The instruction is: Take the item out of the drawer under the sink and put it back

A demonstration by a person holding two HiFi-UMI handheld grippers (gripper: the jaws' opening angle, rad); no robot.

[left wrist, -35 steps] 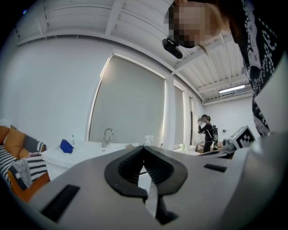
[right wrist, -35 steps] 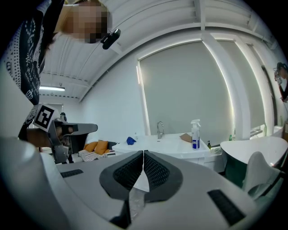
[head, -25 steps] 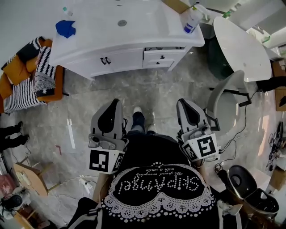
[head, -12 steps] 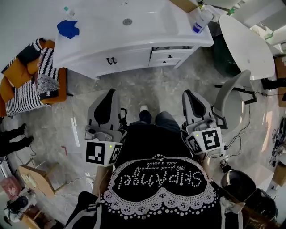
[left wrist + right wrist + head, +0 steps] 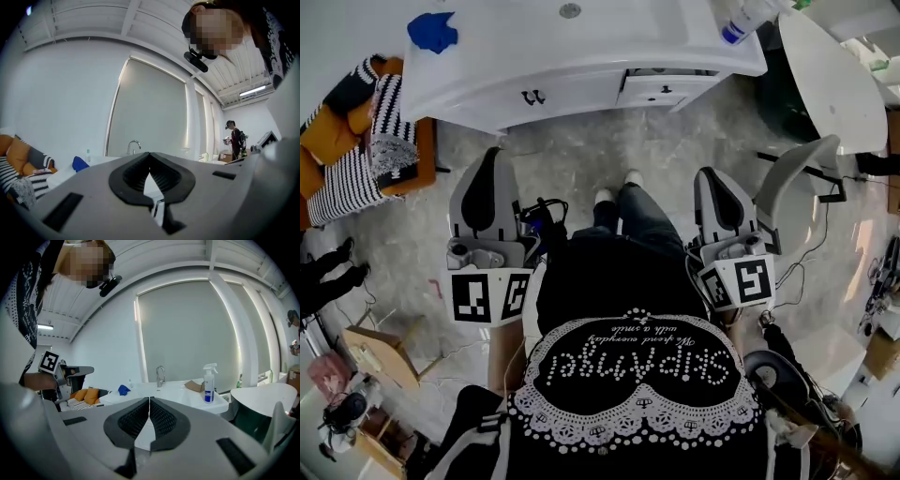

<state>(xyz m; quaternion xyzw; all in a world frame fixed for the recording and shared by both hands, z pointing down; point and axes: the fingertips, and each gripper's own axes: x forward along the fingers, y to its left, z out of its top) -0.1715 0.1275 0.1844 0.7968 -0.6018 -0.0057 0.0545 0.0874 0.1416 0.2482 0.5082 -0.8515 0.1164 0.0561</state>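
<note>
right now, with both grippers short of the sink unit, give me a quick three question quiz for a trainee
1. True or false: the right gripper is clamped on an item.
2. What lies on the left end of the sink top in the head view? A blue cloth; B sponge; C mug.
3. Are the left gripper's jaws apart or together?
Key: 1 false; 2 A; 3 together.

The left gripper (image 5: 490,157) and right gripper (image 5: 715,178) are held out side by side, well apart, both pointing forward. Each has its jaws closed together, gripping nothing
</note>
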